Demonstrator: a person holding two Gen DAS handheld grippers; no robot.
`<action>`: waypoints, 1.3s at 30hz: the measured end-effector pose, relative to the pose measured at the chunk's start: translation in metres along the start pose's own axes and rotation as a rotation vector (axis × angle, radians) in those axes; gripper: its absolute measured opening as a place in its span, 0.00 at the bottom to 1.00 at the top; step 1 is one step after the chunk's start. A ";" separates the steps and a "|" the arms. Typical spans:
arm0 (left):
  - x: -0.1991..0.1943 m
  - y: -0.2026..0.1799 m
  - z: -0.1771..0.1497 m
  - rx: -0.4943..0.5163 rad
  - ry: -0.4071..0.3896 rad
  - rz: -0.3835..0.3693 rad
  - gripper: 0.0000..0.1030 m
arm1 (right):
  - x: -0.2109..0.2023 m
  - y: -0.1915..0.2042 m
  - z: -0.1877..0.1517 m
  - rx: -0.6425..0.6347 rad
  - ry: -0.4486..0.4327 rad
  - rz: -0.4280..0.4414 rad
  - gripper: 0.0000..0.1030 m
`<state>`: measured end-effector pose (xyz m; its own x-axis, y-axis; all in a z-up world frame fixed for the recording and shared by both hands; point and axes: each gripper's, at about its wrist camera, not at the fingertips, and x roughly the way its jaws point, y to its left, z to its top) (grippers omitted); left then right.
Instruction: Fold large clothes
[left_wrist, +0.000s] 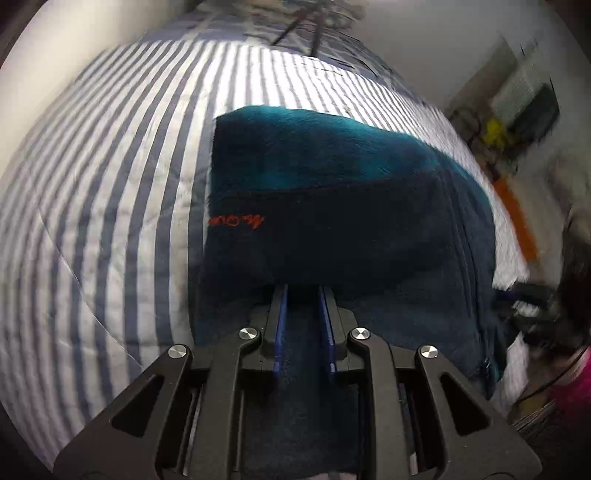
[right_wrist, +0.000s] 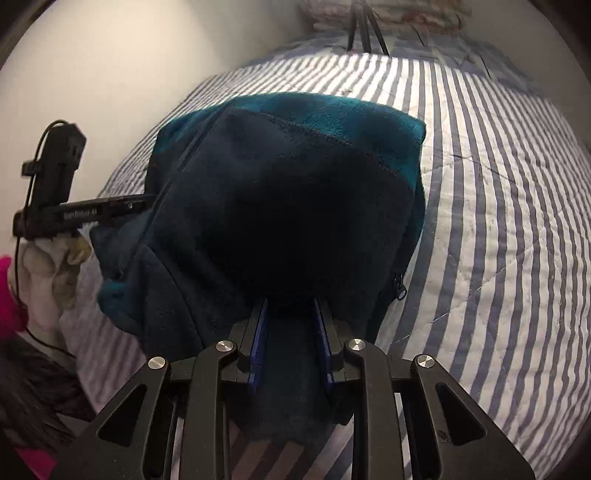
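A dark navy and teal fleece jacket with a small red logo lies folded on the striped bed. My left gripper has its fingers pushed under a fold of the fleece, with fabric between them; the tips are hidden. In the right wrist view the same fleece drapes over my right gripper, whose fingers also hold fabric with tips hidden. The left gripper's body shows at the fleece's left edge, held by a gloved hand.
The bed's blue and white striped quilt fills both views. A white wall runs along the far side. Cluttered furniture and an orange strip stand past the bed's right edge. Dark straps lie at the bed's head.
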<state>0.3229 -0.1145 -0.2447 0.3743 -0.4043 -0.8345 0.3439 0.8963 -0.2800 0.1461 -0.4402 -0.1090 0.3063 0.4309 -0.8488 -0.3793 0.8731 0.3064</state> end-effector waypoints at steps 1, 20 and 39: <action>-0.004 -0.001 0.000 0.000 0.001 0.001 0.19 | -0.003 0.000 0.002 0.005 0.013 0.000 0.22; -0.018 0.104 0.069 -0.539 -0.071 -0.294 0.54 | -0.029 0.040 0.033 -0.055 -0.121 0.117 0.23; 0.014 0.104 0.134 -0.426 -0.162 -0.231 0.11 | -0.001 0.039 0.019 -0.070 -0.074 0.179 0.23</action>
<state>0.4795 -0.0513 -0.2214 0.4706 -0.5933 -0.6531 0.0646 0.7613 -0.6451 0.1475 -0.4025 -0.0878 0.2906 0.5958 -0.7487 -0.4921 0.7641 0.4170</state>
